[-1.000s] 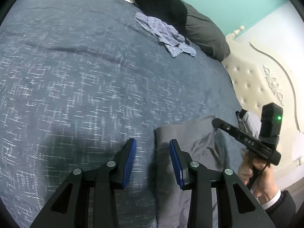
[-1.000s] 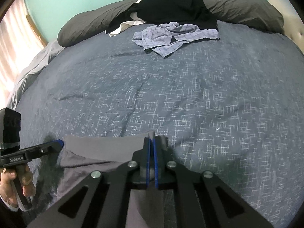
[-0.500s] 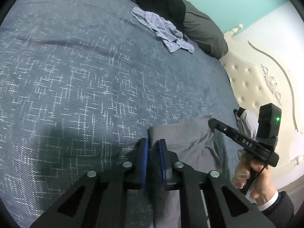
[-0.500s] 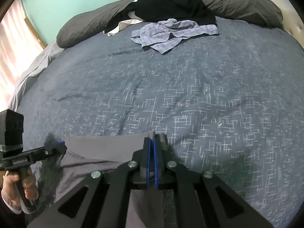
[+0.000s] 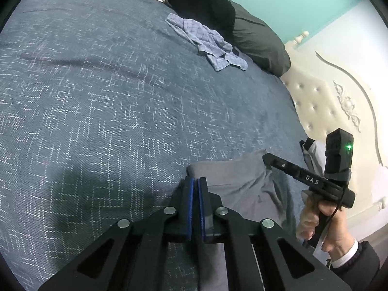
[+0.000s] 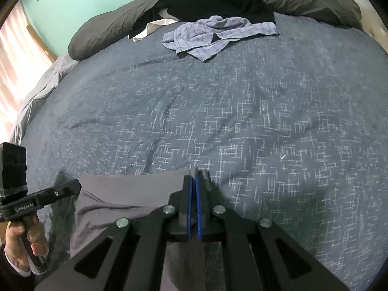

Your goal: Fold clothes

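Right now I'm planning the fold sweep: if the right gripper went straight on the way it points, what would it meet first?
Bare blue bedspread, probably. The right gripper, shut on the grey garment, aims toward the crumpled checked shirt far across; depth is unclear.

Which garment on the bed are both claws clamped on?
The plain grey garment at the near edge, left claw and right claw each gripping a corner. The blue checked shirt and black garment lie untouched by the pillows.
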Demonstrator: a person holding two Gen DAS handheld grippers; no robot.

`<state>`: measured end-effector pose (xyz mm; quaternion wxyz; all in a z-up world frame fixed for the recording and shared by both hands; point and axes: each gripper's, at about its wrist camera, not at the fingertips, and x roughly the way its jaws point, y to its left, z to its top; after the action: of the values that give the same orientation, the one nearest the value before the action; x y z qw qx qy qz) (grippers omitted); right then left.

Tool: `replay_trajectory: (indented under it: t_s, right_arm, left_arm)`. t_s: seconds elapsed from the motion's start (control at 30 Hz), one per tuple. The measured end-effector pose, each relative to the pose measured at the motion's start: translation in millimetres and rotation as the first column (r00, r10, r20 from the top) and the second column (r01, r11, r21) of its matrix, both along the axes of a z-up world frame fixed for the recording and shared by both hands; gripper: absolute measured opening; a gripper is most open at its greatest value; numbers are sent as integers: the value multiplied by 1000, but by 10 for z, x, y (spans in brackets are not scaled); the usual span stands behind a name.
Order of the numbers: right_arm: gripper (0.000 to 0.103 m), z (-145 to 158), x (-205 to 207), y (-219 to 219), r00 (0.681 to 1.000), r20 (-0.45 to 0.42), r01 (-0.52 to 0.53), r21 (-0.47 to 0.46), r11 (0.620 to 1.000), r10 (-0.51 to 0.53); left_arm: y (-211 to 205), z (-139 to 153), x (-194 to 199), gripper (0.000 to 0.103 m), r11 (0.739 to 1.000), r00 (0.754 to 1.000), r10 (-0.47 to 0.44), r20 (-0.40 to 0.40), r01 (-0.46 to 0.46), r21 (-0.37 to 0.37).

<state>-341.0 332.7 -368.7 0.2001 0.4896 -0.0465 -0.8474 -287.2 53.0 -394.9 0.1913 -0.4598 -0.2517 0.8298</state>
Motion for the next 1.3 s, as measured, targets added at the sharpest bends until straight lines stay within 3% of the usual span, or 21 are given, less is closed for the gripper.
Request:
replay_trajectory:
  t_s: [0.2, 0.33, 0.47, 0.67, 0.93, 1.2, 1.23, 1.3]
  right_arm:
    - [7, -24, -101, 143, 996, 60, 71, -97, 993, -66]
    - [14, 1, -103, 160, 995, 58, 82, -80, 993, -78]
    - [15, 118, 27, 335, 992, 51, 125, -133, 983, -119]
    - [16, 229, 695, 675, 982, 94, 180, -178, 967, -165]
    - [16, -48, 1641, 905, 953, 171, 269, -100, 958, -250]
    - [15, -273, 1753, 884, 946, 203, 287, -161, 944, -253]
    - [7, -261, 1760, 904, 946, 196, 291, -171, 941, -257]
    - [4, -216, 1807, 948, 947, 184, 295, -186, 937, -262]
  left_arm:
    - [-14, -15, -13, 4, 1000, 1000, 2, 6, -2, 4]
    - [-33, -18, -2, 4, 1000, 1000, 3, 8, -3, 10]
    - [-37, -19, 7, 4, 1000, 1000, 4, 10, -5, 10]
    - [-41, -9, 15, 4, 1000, 1000, 5, 11, -5, 13]
    - [-22, -16, 53, 4, 1000, 1000, 5, 11, -5, 0]
    - [-21, -31, 37, 4, 1000, 1000, 5, 11, -5, -4]
    - [-18, -33, 36, 4, 1000, 1000, 5, 10, -5, -7]
    - [-13, -37, 36, 4, 1000, 1000, 4, 9, -3, -12]
